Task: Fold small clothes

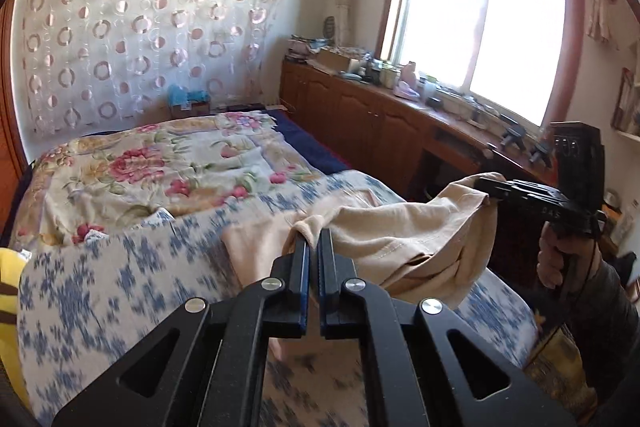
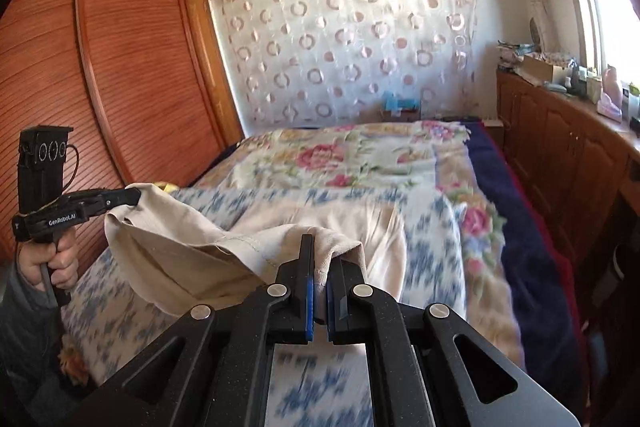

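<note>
A beige garment [image 1: 400, 235] hangs stretched between both grippers above the bed, its lower part trailing onto the sheet. In the left wrist view my left gripper [image 1: 315, 233] is shut on one edge of it. My right gripper [image 1: 482, 185], held by a hand [image 1: 560, 259], pinches the far corner. In the right wrist view my right gripper [image 2: 324, 247] is shut on a bunched hem of the garment [image 2: 192, 259]. At the left of that view my left gripper [image 2: 136, 194] clamps the other corner.
The bed carries a blue-and-white patterned sheet [image 1: 100, 287] and a floral quilt [image 1: 160, 163] further back. A wooden wardrobe [image 2: 100, 67] stands left of the bed. A cluttered cabinet [image 1: 360, 115] runs under the window. Something yellow [image 1: 8, 287] lies at the bed's left edge.
</note>
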The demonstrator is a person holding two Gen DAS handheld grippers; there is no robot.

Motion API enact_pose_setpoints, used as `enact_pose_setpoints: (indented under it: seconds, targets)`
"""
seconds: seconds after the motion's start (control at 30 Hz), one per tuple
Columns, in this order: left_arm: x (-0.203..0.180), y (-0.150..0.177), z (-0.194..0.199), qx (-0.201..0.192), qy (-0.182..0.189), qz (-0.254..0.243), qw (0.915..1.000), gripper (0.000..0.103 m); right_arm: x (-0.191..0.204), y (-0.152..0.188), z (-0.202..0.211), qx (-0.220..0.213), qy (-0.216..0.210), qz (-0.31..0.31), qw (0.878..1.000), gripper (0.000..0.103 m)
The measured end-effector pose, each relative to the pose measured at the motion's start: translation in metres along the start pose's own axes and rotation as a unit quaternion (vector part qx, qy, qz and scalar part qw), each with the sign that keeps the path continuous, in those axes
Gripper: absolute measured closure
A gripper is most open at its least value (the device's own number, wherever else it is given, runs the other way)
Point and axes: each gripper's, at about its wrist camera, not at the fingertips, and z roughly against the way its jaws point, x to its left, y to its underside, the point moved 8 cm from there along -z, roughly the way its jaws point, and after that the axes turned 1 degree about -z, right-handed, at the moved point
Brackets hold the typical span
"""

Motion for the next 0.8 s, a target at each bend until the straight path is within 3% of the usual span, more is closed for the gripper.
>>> enact_pose_setpoints:
  seconds: [0.17,0.3,0.4,0.47,0.57,0.8]
  targets:
    - [0.04,-0.017,-0.054,0.023,-0.043,0.008,0.9988,0.099,-0.024,-0.031,-0.07,0.025,0.004,-0.009,1.0,0.099]
    - [0.062,-0.011,-0.088,0.046,-0.047,0.022,0.9976,0.098,-0.037,-0.028,-0.125,0.063,0.04,-0.005,0.997,0.099]
    - [0.073,-0.005,-0.097,0.05,-0.065,0.016,0.9965,0.082,-0.043,-0.027,-0.148,0.084,0.061,-0.005,0.995,0.083]
    - [0.075,-0.004,-0.097,0.044,-0.063,0.015,0.9969,0.056,-0.047,-0.033,-0.158,0.082,0.067,0.0,0.994,0.069]
    - [0.077,0.001,-0.098,0.055,-0.056,0.017,0.9967,0.04,-0.045,-0.039,-0.158,0.08,0.08,0.015,0.993,0.058]
    - [0.059,0.024,-0.106,0.092,-0.033,-0.016,0.9951,0.036,-0.025,-0.025,-0.154,0.112,0.027,0.045,0.992,0.052]
